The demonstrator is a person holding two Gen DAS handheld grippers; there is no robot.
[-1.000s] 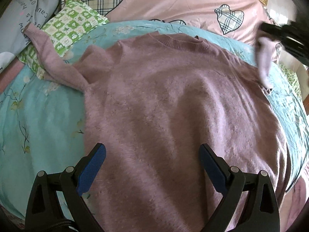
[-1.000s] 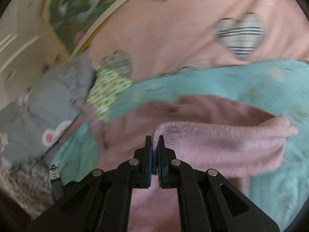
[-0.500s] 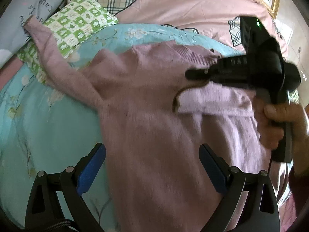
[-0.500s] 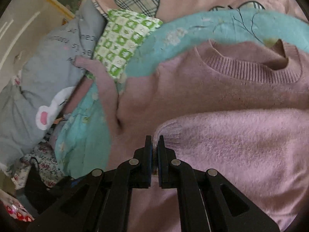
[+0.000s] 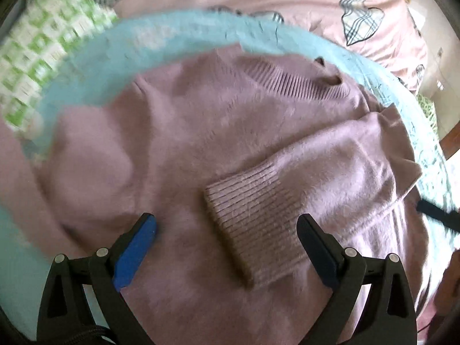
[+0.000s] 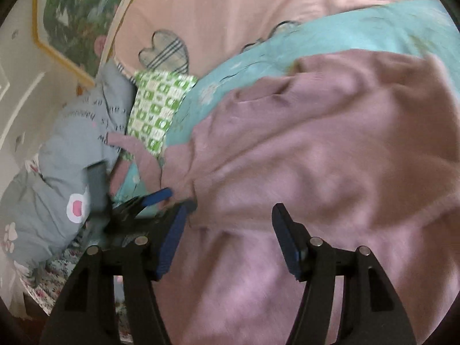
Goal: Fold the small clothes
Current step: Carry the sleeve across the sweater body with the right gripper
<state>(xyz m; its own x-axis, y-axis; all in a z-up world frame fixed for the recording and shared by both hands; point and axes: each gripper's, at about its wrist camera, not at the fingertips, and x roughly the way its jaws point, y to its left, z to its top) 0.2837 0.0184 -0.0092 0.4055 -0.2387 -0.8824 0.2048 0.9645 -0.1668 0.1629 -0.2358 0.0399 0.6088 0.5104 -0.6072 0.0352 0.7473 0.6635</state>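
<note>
A: What's the biggest thing there?

B: A turquoise floral quilt [image 5: 178,33], soft and rounded. On it lies the fuzzy mauve knit sweater [image 5: 184,143], flat, with a ribbed round collar [image 5: 290,82].

A: And the sleeve?

B: One fluffy sleeve [image 5: 330,166] is folded across the chest, its ribbed cuff [image 5: 247,215] squared off.

A: The grippers?

B: The left gripper [image 5: 225,234] stands wide apart, empty, over the cuff. The right gripper [image 6: 230,235] is opening above the sweater [image 6: 330,158], its blue pads clamping nothing.
</note>
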